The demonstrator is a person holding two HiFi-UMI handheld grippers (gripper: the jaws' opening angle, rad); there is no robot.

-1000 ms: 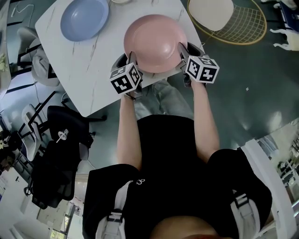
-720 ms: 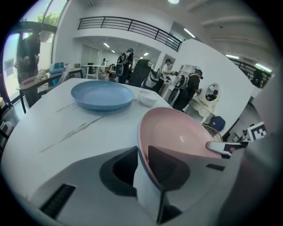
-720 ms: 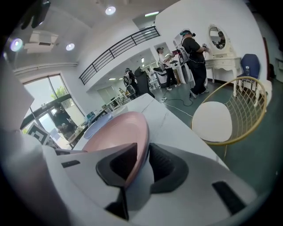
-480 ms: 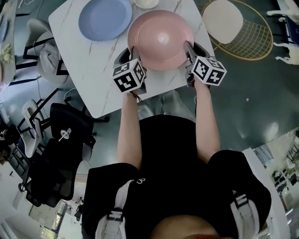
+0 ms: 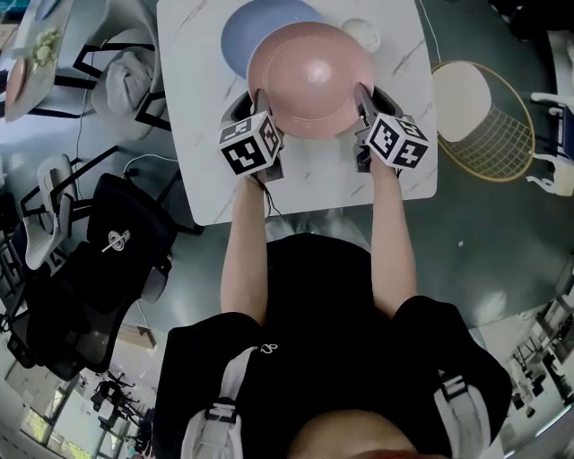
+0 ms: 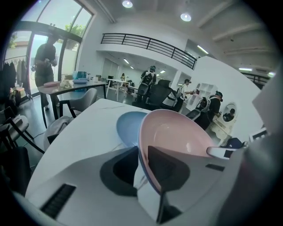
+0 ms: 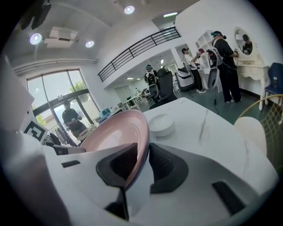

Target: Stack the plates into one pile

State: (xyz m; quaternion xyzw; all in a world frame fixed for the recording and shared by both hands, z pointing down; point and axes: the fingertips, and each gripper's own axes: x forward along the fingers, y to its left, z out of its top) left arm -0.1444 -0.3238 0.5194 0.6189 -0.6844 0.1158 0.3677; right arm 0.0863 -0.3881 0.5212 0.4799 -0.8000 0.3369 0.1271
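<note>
A pink plate [image 5: 309, 76] hangs a little above the white marble table [image 5: 314, 188], gripped at both sides. My left gripper [image 5: 258, 97] is shut on its left rim, and my right gripper [image 5: 360, 95] is shut on its right rim. In the left gripper view the pads of the left gripper [image 6: 142, 152] pinch the edge of the pink plate [image 6: 177, 137], with the blue plate [image 6: 128, 128] lying flat just beyond. The right gripper [image 7: 143, 159] clamps the rim of the pink plate [image 7: 115, 132] likewise. In the head view the pink plate hides the near part of the blue plate [image 5: 256, 22].
A small white dish [image 5: 359, 34] sits at the table's far right, close to the pink plate. A round wire chair with a cream cushion [image 5: 475, 116] stands right of the table. A black office chair [image 5: 99, 260] stands to the left. Several people are in the background.
Both grippers have carried the pink plate from the table's near edge towards the blue plate, which it now overlaps. The jaws have closed in on the rim.
</note>
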